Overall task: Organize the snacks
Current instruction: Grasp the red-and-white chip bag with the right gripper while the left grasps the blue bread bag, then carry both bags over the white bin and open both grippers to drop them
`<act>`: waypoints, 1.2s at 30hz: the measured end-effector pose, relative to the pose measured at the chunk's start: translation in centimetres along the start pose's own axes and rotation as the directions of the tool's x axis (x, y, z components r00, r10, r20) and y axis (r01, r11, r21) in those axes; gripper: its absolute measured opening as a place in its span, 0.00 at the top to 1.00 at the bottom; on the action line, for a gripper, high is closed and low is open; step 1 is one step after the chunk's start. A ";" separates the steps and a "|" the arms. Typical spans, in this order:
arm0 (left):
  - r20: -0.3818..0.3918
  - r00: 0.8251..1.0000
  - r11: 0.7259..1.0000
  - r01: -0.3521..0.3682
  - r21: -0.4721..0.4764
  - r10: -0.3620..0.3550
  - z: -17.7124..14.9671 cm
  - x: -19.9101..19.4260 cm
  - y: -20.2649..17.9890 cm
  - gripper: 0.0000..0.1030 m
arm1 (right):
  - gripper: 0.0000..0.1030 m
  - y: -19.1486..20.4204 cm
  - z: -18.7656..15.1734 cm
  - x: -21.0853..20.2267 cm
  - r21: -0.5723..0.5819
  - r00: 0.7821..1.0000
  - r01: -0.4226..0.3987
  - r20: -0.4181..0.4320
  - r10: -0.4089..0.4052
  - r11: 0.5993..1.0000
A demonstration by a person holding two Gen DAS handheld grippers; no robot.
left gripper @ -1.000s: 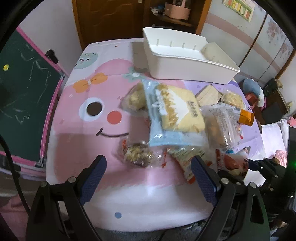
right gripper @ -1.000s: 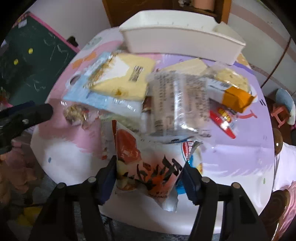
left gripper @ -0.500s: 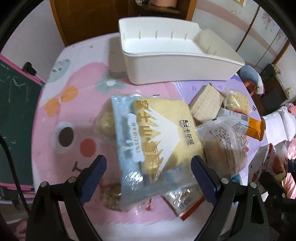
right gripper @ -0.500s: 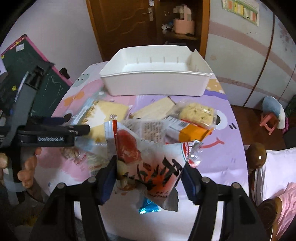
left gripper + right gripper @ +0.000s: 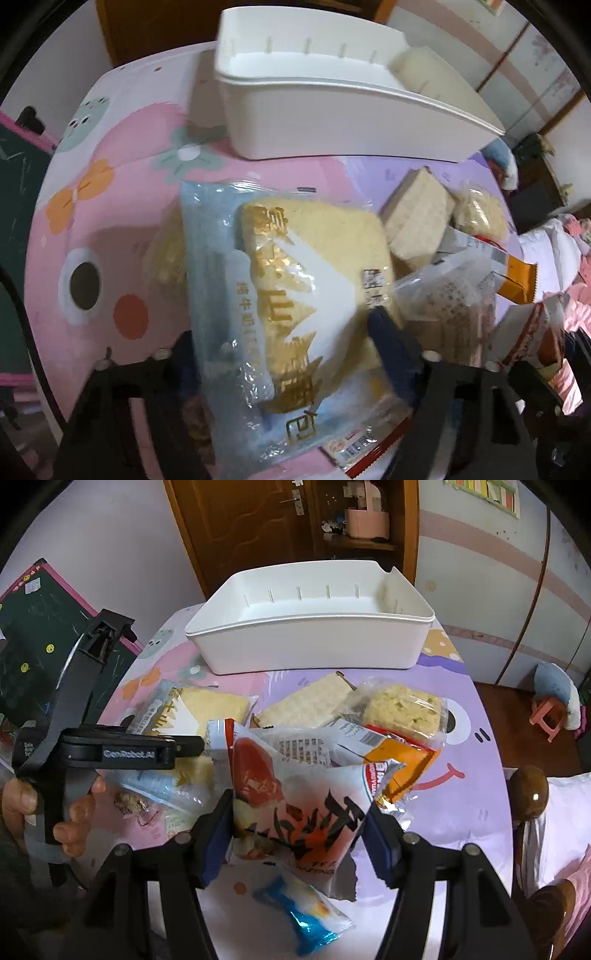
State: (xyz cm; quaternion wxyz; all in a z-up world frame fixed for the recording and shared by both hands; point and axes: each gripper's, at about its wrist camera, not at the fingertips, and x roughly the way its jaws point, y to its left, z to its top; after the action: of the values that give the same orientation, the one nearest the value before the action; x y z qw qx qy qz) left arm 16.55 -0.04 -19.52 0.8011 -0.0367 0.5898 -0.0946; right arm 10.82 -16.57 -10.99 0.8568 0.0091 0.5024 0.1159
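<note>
A blue-and-yellow cake packet [image 5: 295, 295] lies on the pink side of the table, and my left gripper [image 5: 284, 350] points down over it. Its jaws are closing, with the packet between them; both pads touch the packet's sides. In the right wrist view one finger [image 5: 188, 745] of that gripper shows over the same packet [image 5: 207, 705]. My right gripper [image 5: 299, 830] is shut on a red-and-white snack bag [image 5: 295, 805], held above the table. The white bin [image 5: 306, 646] stands empty at the back, also seen from the left wrist [image 5: 332, 122].
Loose snacks lie in front of the bin: a cracker pack [image 5: 306, 701], a rice-crisp packet [image 5: 402, 705], an orange-ended packet [image 5: 399, 753], a blue sweet wrapper [image 5: 306, 912]. A green chalkboard [image 5: 33, 627] stands left, a chair knob [image 5: 528, 790] right. A hand [image 5: 22, 805] holds the left gripper.
My left gripper came forward and down onto the cake packet and its jaws narrowed around it. My right gripper rose a little with the snack bag and tilted up toward the bin.
</note>
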 end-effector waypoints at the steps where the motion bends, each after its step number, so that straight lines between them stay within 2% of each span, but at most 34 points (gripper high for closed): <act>1: 0.013 1.000 1.000 0.014 0.014 -0.014 0.0 -0.1 -0.3 0.47 | 0.38 0.0 0.0 0.0 0.000 1.000 -0.002 0.003 0.002 1.000; 5: 0.060 0.998 0.999 0.023 0.047 -0.026 -0.3 -0.5 -1.0 0.56 | 0.37 0.1 0.0 0.1 -0.003 1.000 -0.007 0.011 0.007 1.000; 8: 0.077 0.994 0.997 0.076 0.013 -0.077 -0.5 -0.8 -0.3 0.65 | 0.37 0.2 -0.1 0.1 -0.002 1.000 -0.009 0.019 0.009 1.000; 12: 0.118 0.989 0.995 0.097 -0.021 -0.094 -1.0 -1.9 0.0 0.76 | 0.37 0.5 -0.2 0.1 -0.020 1.000 0.009 0.026 -0.008 1.000; 19: 0.212 0.975 0.998 0.061 0.000 -0.060 -3.1 -6.5 -0.6 0.80 | 0.37 1.3 -0.5 -0.1 -0.039 0.999 0.036 0.021 -0.035 0.999; 22: 0.270 0.962 0.999 0.040 0.020 -0.044 -3.9 -9.0 -1.0 0.80 | 0.37 1.6 -0.8 -0.3 -0.037 0.999 0.035 0.011 -0.035 0.999; 27: 0.388 0.920 0.998 0.021 0.064 -0.045 -5.7 -14.2 -2.1 0.80 | 0.37 2.1 -1.6 -0.7 -0.038 0.999 0.032 -0.012 -0.032 0.999; 31: 0.453 0.891 0.996 -0.008 0.092 -0.035 -7.3 -17.1 -3.1 0.80 | 0.37 2.5 -2.3 -1.6 -0.043 0.999 0.032 -0.007 -0.033 0.999; 36: 0.488 0.872 0.994 -0.035 0.105 -0.021 -8.4 -19.6 -3.8 0.80 | 0.37 3.0 -1.8 -3.9 -0.058 0.997 0.055 0.051 -0.052 0.997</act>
State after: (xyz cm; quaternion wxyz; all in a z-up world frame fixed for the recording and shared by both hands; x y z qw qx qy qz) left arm 2.56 0.46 -3.01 0.9253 -0.0130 0.3623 -0.1116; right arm 6.93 -14.66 -8.15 0.8715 -0.0271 0.4776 0.1075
